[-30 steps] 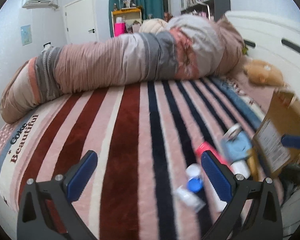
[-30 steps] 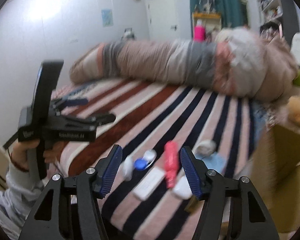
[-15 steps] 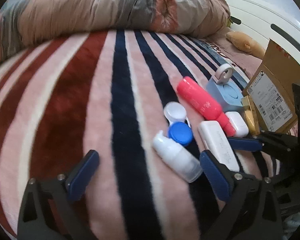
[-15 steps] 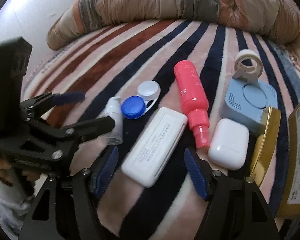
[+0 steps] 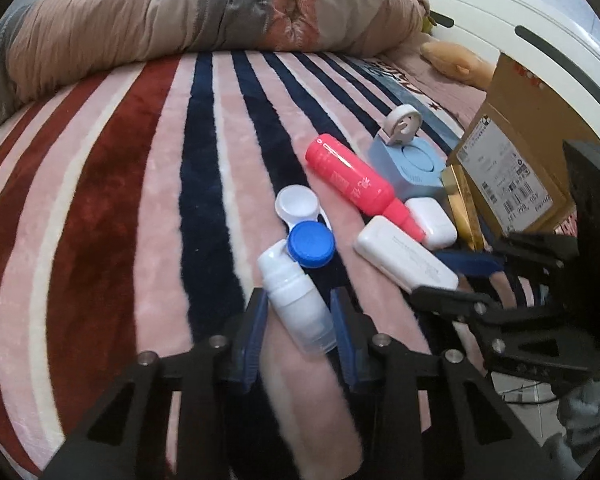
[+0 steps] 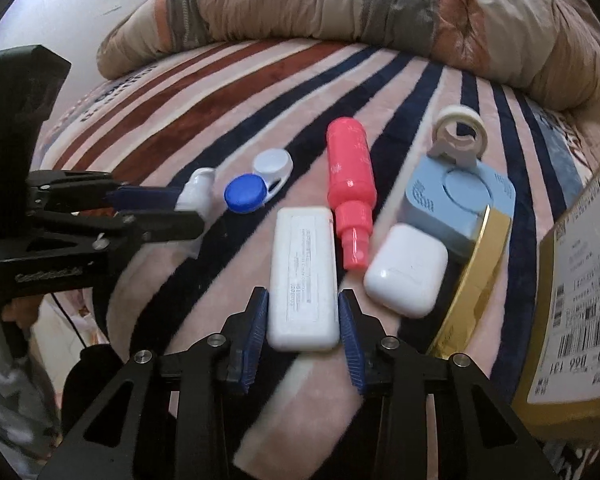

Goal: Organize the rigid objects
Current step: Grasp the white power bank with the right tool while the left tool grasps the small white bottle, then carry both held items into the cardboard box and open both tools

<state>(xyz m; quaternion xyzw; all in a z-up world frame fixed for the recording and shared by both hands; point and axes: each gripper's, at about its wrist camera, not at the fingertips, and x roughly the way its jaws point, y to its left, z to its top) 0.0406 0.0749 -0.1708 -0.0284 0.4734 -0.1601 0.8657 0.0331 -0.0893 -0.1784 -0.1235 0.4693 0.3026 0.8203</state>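
Several small objects lie on a striped blanket (image 5: pixel 112 208). My left gripper (image 5: pixel 300 300) is shut on a small white pump bottle (image 5: pixel 296 300), which also shows in the right wrist view (image 6: pixel 198 192). My right gripper (image 6: pixel 303 308) is shut on a flat white case (image 6: pixel 304 272), seen from the left wrist (image 5: pixel 404 254). Between them lies a contact lens case with a blue cap (image 5: pixel 310 236) and a white cap (image 5: pixel 298 204). A pink spray bottle (image 6: pixel 350 184), a white earbud case (image 6: pixel 406 276) and a light blue box (image 6: pixel 456 200) lie beside the flat case.
A cardboard box (image 5: pixel 512 172) with a shipping label stands at the right, with a gold flat box (image 6: pixel 472 280) leaning against it. A rolled quilt (image 5: pixel 204 12) lies across the back of the bed. A white headboard (image 5: pixel 540 52) is at far right.
Both grippers moved down to the objects and closed: the left onto the white pump bottle, the right onto the flat white case.
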